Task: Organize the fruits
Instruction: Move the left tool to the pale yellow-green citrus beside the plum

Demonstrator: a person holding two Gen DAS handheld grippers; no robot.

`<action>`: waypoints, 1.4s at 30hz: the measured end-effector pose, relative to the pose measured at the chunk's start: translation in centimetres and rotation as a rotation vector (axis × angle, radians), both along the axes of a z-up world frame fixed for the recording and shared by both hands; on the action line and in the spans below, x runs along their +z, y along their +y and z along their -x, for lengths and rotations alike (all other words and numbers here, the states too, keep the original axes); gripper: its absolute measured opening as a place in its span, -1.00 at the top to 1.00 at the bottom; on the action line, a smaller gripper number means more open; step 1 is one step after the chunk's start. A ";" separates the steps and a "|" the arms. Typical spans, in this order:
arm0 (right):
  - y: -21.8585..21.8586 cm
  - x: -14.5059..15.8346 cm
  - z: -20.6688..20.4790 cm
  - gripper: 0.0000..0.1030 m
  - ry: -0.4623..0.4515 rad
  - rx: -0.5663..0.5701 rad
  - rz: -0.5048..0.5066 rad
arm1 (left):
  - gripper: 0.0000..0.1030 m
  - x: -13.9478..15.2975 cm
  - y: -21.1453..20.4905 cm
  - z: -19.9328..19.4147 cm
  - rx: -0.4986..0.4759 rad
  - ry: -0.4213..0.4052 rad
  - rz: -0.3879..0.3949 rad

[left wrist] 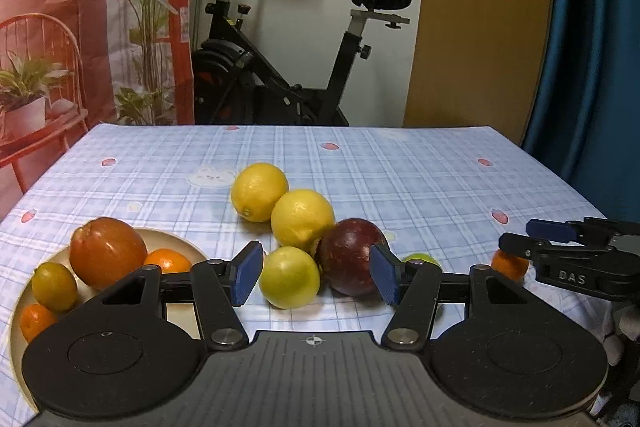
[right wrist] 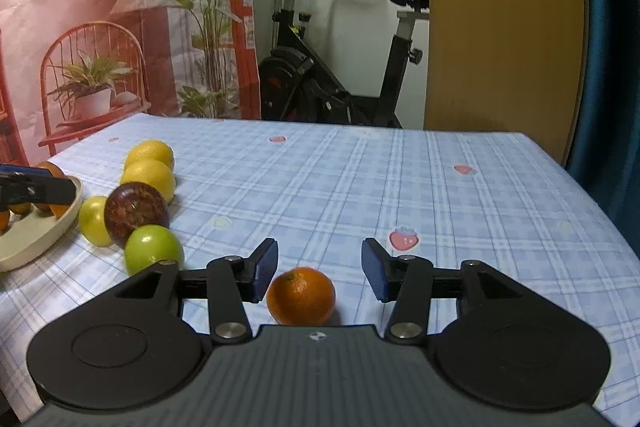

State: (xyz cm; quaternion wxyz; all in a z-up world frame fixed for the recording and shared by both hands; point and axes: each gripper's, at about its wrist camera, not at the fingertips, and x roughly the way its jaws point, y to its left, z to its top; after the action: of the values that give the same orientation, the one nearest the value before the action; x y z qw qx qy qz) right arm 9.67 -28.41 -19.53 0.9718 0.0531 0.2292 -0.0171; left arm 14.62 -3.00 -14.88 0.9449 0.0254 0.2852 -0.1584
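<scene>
Your right gripper hangs low over the blue plaid tablecloth with its jaws apart and nothing clamped: a small mandarin sits on the cloth between the blue pads, nearer the left pad, and neither pad presses on it. Your left gripper is open at a middling width and holds nothing; past its fingertips lie a yellow-green citrus and a dark red passion fruit, touching each other. From that pair, two lemons run off toward 11 o'clock in a touching row, the farther lemon last. At 8 o'clock from the left gripper stands a cream plate bearing a large orange, a small greenish fruit and two small mandarins. In the right wrist view a green lime rests at 10 o'clock from the right gripper, just beside the passion fruit. An exercise bike stands beyond the table's far edge.
</scene>
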 end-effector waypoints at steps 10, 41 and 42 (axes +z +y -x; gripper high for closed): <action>0.5 -0.1 0.1 0.05 0.040 0.040 -0.019 | -0.20 -0.2 0.0 0.7 -0.006 0.014 -0.021; 0.2 -1.1 -0.9 0.17 0.116 0.039 -0.073 | 0.10 -1.5 -0.2 -1.6 -0.034 0.059 -0.174; 0.2 -1.1 -0.9 0.17 0.117 0.041 -0.073 | 0.10 -1.6 -0.2 -1.7 -0.037 0.063 -0.172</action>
State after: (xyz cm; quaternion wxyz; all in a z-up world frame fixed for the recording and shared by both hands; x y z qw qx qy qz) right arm 10.62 -28.25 -20.61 0.9542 0.0828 0.2873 0.0078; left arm 16.29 -3.24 -16.48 0.9267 0.1070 0.3267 -0.1516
